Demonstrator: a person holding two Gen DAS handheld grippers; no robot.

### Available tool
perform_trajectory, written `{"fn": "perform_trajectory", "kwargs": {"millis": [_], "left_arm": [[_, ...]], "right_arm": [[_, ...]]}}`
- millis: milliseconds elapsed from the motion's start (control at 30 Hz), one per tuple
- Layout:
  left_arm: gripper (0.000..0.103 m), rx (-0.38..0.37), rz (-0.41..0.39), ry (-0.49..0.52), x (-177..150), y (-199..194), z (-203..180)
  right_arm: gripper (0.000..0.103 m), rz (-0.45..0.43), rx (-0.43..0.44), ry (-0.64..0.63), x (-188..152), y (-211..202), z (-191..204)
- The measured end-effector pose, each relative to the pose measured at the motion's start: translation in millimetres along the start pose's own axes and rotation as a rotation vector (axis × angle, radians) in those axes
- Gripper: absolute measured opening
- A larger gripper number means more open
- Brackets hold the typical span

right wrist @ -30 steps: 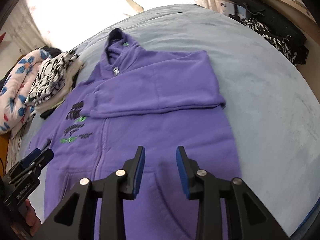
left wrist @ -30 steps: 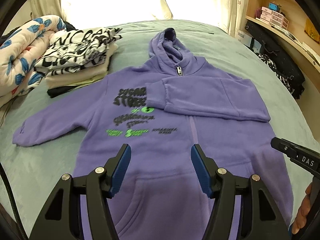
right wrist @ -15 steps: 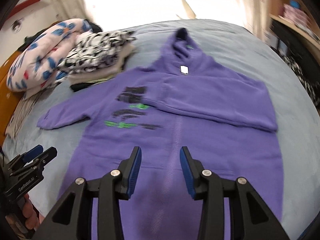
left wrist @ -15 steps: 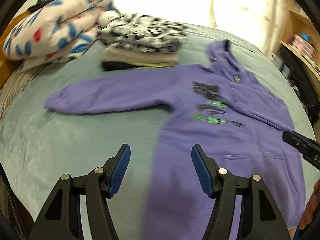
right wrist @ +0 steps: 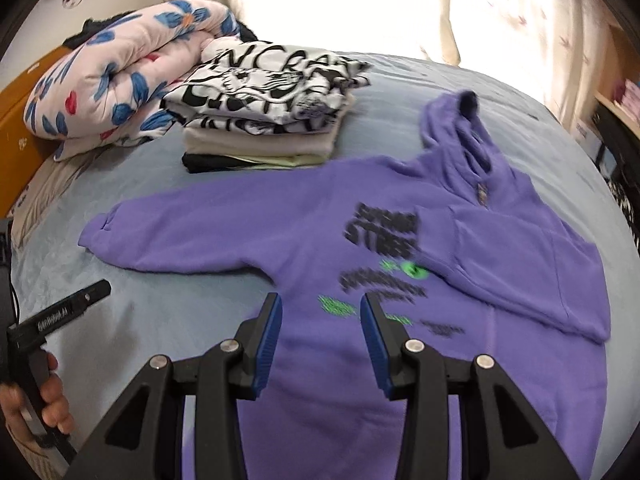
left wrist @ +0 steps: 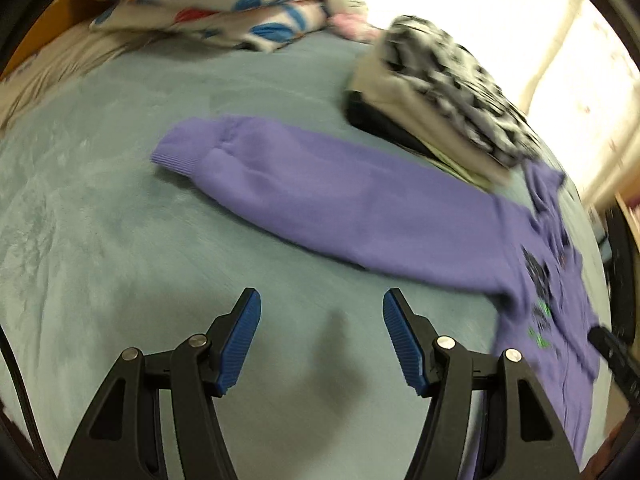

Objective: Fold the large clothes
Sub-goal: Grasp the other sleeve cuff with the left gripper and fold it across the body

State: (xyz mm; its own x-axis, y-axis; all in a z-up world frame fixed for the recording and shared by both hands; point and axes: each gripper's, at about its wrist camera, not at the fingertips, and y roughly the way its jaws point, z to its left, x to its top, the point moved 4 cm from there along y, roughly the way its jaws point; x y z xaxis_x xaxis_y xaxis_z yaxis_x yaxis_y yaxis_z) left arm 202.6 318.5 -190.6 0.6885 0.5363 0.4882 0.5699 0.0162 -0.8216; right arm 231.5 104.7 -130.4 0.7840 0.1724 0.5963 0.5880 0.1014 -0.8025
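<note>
A purple hoodie lies face up on the bed, with black and green print on its chest. One sleeve is folded across the front. The other sleeve stretches out flat, its cuff toward the quilt. My left gripper is open over bare bed cover, just short of that outstretched sleeve, with nothing between its fingers. My right gripper is open above the hoodie's front, just below the print, also empty. A hand holding the left gripper shows at the left edge of the right wrist view.
A stack of folded clothes topped by a black-and-white print sits beyond the outstretched sleeve. A floral quilt lies rolled behind it. The blue-grey bed cover spreads left of the hoodie. A shelf stands at the far right.
Both grippers swept left. The left one went from above the hoodie's body to bare bed in front of the outstretched sleeve. The right one moved from the pocket area to below the print. Both stayed open.
</note>
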Motion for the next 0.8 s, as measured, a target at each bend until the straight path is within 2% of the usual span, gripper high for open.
{"fn": "perform_trajectory", "kwargs": {"millis": [167,300,400,467,600,633,667,700,733,800], "left_arm": [[0.062,0.001,0.021,-0.061,27.6,26.8,37.5],[0.062,-0.002,0.056,-0.071,39.8,49.3,50.1],[0.064,-0.010,0.090,-0.055,46.6,67.2,50.9],[0.072,-0.008,0.095,-0.041,51.9,75.3,47.8],[0.076,0.048,0.091,-0.003,63.9,91.2,34.3],[0.072,0.060,0.076,0.012,66.5,92.0,30.2],[0.050,0.068,0.056,0.030,68.8,91.5,25.9],[0.033,0.070,0.042,0.050,70.8,91.4,20.2],[0.008,0.059,0.043,0.056,71.8,91.6,16.0],[0.007,0.079,0.028,0.046,73.4,87.2,8.3]], "right_arm": [[0.041,0.014,-0.013,-0.023,11.0,23.1,23.9],[0.041,0.035,-0.027,-0.036,11.7,39.0,31.9],[0.041,0.052,-0.029,-0.032,9.8,49.0,32.1],[0.041,0.062,-0.029,-0.028,8.0,53.4,31.2],[0.041,0.076,-0.022,-0.009,5.9,59.3,25.6],[0.041,0.078,-0.020,-0.003,5.4,59.5,23.1],[0.041,0.078,-0.018,0.001,5.1,59.4,21.0],[0.041,0.079,-0.015,0.007,4.7,58.5,18.6],[0.041,0.078,-0.015,0.015,4.3,57.1,14.8],[0.041,0.074,-0.011,0.030,3.9,53.6,7.4]]}}
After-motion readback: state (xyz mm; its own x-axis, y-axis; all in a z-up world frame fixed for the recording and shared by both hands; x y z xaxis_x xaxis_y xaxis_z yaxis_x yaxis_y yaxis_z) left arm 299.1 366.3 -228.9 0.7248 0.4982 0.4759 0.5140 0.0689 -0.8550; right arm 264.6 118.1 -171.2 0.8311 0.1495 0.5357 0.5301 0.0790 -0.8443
